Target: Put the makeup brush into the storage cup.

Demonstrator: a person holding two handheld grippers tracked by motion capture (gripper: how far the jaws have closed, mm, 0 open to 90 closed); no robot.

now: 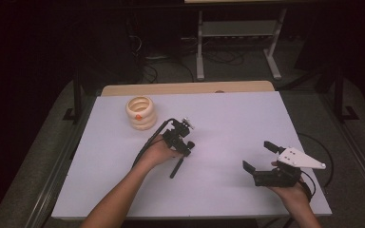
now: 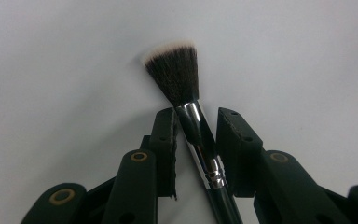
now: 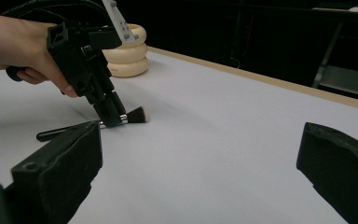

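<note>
White matte tabletop (image 1: 228, 123) carries a makeup brush (image 2: 186, 88) lying flat, its chrome ferrule between the left gripper (image 2: 196, 126) jaws, which stand narrowly apart and not yet pinching (best squeezed squarely on the rigid metal, not the soft bristles), while the right gripper (image 1: 259, 156) waits wide open, empty.

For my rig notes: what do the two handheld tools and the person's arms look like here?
Both tools are black, with blocky padded jaws and brass-coloured pivot rivets. The left tool trails a black cable; the right tool carries a pale three-cornered plate with small holes and a black cable. Forearms are bare, no sleeves.
</note>
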